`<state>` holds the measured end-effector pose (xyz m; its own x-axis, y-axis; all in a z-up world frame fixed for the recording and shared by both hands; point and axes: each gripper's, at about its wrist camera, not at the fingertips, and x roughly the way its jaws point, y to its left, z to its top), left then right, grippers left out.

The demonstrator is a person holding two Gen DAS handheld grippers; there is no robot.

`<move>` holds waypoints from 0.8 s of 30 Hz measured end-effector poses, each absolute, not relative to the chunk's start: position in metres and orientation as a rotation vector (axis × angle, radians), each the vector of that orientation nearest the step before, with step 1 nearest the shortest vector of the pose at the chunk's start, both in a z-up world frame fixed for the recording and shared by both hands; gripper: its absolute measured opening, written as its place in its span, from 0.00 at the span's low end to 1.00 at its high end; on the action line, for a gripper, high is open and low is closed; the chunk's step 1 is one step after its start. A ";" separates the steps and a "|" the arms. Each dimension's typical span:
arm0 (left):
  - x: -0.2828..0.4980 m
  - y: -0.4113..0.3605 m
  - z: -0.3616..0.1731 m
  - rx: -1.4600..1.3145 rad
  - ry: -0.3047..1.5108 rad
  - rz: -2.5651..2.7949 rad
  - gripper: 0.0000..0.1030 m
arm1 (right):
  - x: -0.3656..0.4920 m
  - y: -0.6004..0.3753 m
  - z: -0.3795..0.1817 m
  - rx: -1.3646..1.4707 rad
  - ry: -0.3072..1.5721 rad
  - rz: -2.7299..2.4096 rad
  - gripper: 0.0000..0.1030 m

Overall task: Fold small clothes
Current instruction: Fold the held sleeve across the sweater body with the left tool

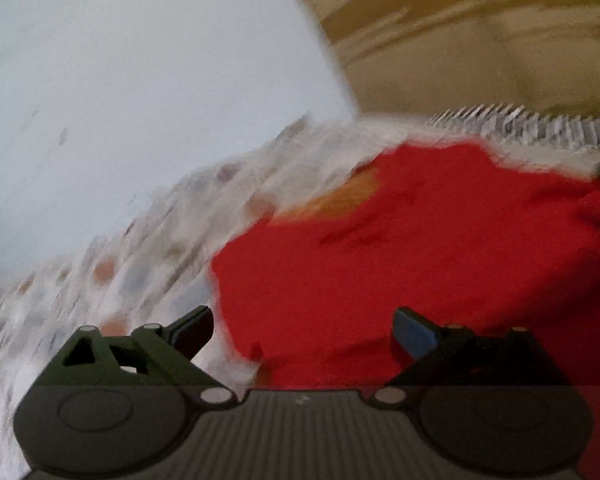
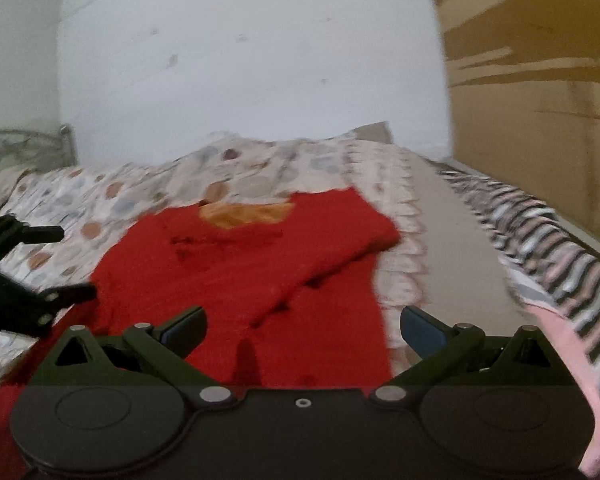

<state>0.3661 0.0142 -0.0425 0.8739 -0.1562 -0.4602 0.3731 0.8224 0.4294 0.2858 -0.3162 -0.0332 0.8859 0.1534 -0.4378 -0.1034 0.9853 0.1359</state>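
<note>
A small red garment with an orange collar patch lies spread on a dotted bedspread; one sleeve is folded across its front. It also shows in the blurred left wrist view. My right gripper is open and empty, hovering over the garment's near end. My left gripper is open and empty over the garment's left edge. It appears in the right wrist view at the far left, jaws apart.
A striped pink and grey cloth lies on the right side of the bed. A white wall stands behind, a brown cardboard panel on the right, and a metal bed frame at the far left.
</note>
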 end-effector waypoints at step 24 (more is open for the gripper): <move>0.447 0.037 -0.080 0.385 0.323 -0.035 0.67 | 0.312 -0.291 -0.066 0.090 0.561 0.174 1.00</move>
<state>0.4474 0.0373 -0.0804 0.9483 0.0269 -0.3161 0.0948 0.9269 0.3632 0.3121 -0.2909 -0.0663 0.8327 0.1882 -0.5208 -0.1389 0.9814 0.1325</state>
